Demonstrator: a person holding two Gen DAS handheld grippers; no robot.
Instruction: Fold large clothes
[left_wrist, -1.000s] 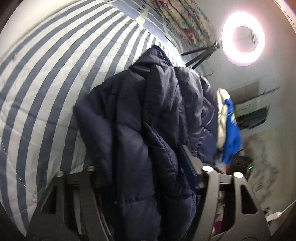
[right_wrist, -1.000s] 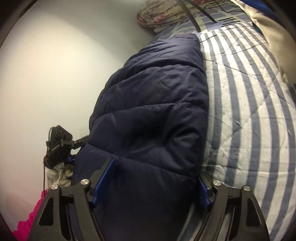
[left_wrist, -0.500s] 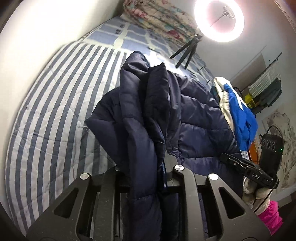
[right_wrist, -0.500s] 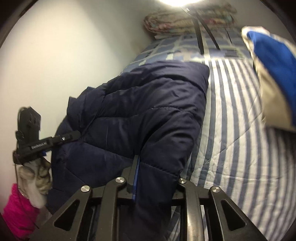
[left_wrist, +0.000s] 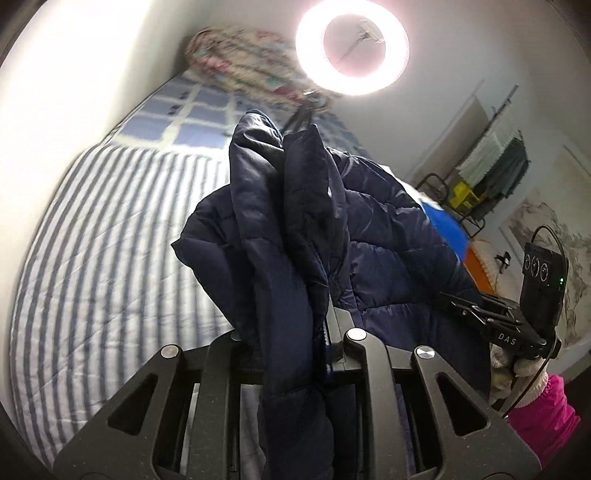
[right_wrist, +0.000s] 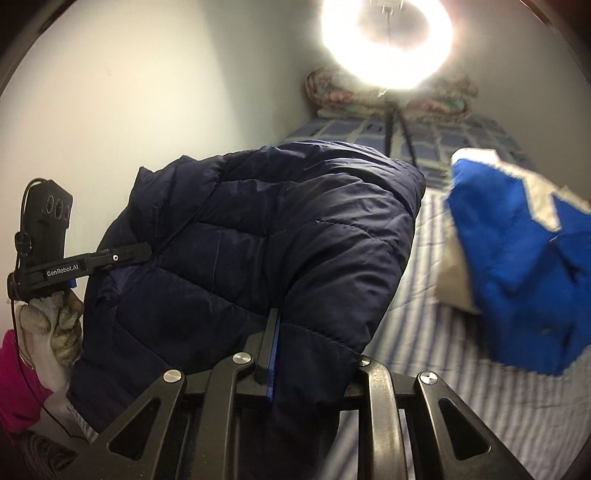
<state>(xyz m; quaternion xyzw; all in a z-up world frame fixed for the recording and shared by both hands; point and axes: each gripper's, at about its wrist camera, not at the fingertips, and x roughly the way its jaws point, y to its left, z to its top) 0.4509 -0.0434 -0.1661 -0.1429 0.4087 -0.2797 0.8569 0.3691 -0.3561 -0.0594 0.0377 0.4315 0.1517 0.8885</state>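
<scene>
- Although the navy puffer jacket (left_wrist: 369, 236) is up off the striped bedspread (left_wrist: 110, 258), nothing in either view shows a finished fold — I judge the task to be early, at the lift-and-carry stage before the jacket is laid flat.
- At the left, the left gripper (left_wrist: 295, 347) is pinching a thick bunch of jacket fabric; the fingers are pressed in on it and the cloth spills down over the tool.
- In the middle the jacket hangs between the two tools, over the bed, humped and rumpled — quilted panels bulging, one edge standing up in a ridge, a lower part drooping.
- At the right, the right gripper (right_wrist: 291, 347) likewise has its fingers drawn together on a fold of the jacket's edge, with fabric draped over one finger.
- What looks left to do: spread the jacket on the bedspread, smooth it, bring the sleeves in, then fold the body over — all of it, as far as I can judge.
- The jacket looks slippery and puffy, so I expect it to spring back and slide unless pressed flat.
- Further right on the bed lies a blue and cream garment (right_wrist: 517, 258), apart from the jacket; a ring light (right_wrist: 386, 40) glares above.
</scene>
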